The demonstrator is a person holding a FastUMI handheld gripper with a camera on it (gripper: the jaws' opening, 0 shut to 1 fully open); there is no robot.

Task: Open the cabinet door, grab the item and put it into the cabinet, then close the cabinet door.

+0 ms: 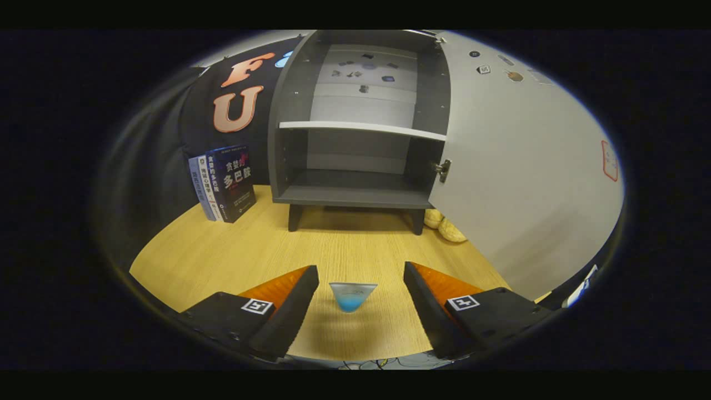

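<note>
A small clear cup [352, 296] with blue at its bottom stands on the wooden table [233, 250], between my two fingers and untouched by either. My gripper [361, 278] is open, its fingers well apart on both sides of the cup. Beyond the cup stands a dark grey cabinet [289, 166] on short legs, with a pale shelf [361, 129] across its middle and a bare lower compartment. Its white door [516, 183] is swung wide open to the right, hinged at the cabinet's right wall.
A few upright books [225, 182] lean against the wall left of the cabinet. A yellowish soft object [444, 225] lies on the table behind the open door, by the cabinet's right leg. The open door takes up the right side.
</note>
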